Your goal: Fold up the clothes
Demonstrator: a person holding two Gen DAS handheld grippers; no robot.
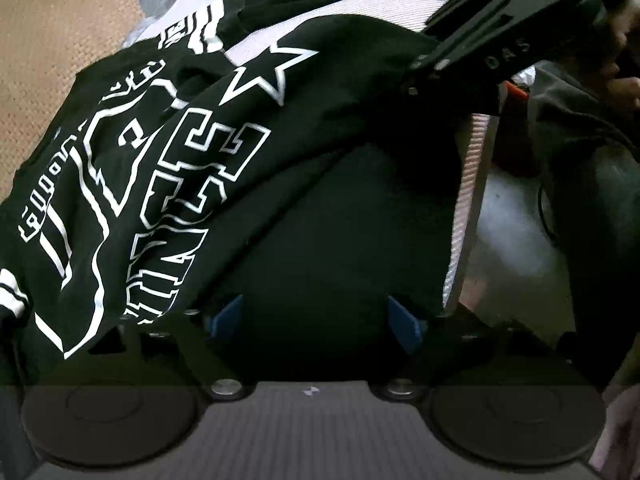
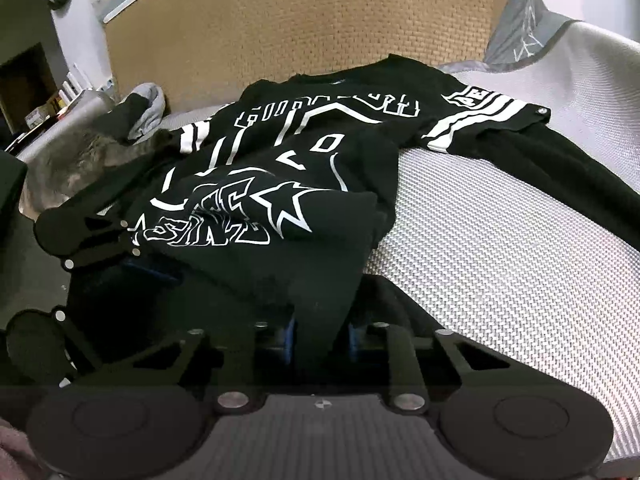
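I am pinching the shirt (image 2: 280, 184) hem in both claws, right claw (image 2: 320, 336) and left claw (image 1: 316, 316), lifting it over the white surface (image 2: 500, 248); uneven pulling is risking a slip or crooked fold.

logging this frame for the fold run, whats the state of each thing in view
black shirt: partly folded, lower part lifted off the bed, print side up
striped sleeve: spread flat on the cover
left gripper: fingers apart, black cloth between them, grip not clear
right gripper: shut on the shirt's edge
white bed cover: flat under the shirt
grey garment: crumpled, apart from the shirt
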